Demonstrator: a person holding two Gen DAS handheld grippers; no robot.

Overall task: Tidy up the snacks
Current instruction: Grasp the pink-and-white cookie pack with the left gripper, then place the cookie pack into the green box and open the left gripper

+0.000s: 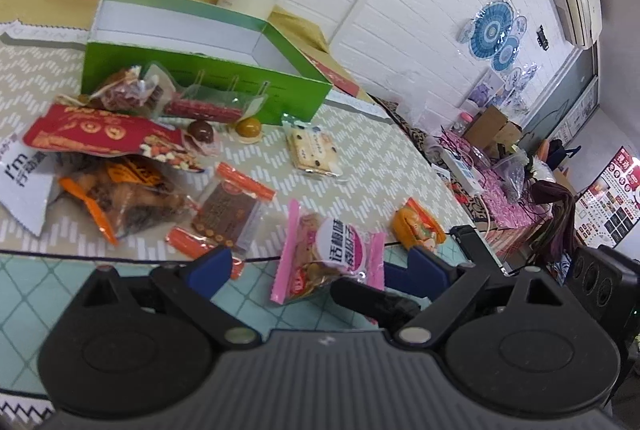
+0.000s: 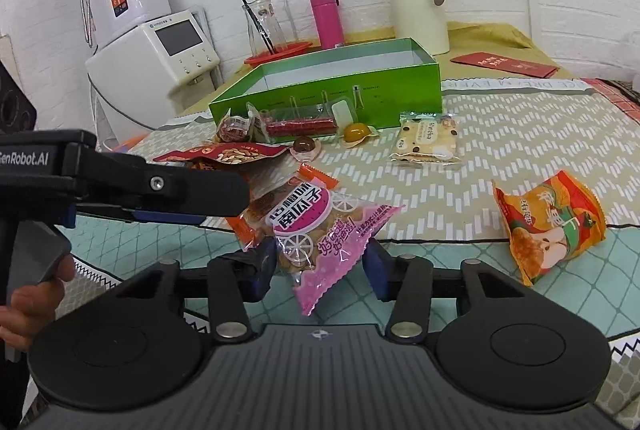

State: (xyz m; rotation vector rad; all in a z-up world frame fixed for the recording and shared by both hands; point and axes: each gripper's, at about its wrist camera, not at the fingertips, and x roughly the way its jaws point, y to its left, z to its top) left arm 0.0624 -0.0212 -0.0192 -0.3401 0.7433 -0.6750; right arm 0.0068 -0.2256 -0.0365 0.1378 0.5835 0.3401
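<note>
Reading the right wrist view from left to right.

- 9 o'clock: the left tool [image 2: 224, 198] enters side-on, carried by the person's hand [image 2: 28, 306]. Its own camera shows the pads spread wide with nothing gripped. The tip sits just beside the upper edge of the pink seed packet [image 2: 312, 230], probably to steady it, not to lift it.
- 10 o'clock: the red nut bag [image 2: 236, 154] lies flat on the tabletop [image 2: 520, 134], partly behind the left tool, among loose wrapped sweets that are not yet sorted.
- Centre: the right tool [image 2: 320, 266] is partly closed on the pink seed packet. One blue pad meets each long side, and the packet stands tilted with a corner hanging toward 6 o'clock. The side grip suits a puffy bag, since the pads bear on the crimped edges. The hold looks light.
- 12 o'clock: the green box [image 2: 340, 90] is open-topped and looks empty from here. It is likely where the snacks are meant to go, which would explain why the snacks cluster along its front wall.
- 1 o'clock: the cracker packet [image 2: 428, 142] lies flat, apart from the rest.
- 3 o'clock: the orange packet [image 2: 548, 226] lies alone near the mat edge, well clear of both tools.

Risk: the slippery film could slide out of a light pinch.
</note>
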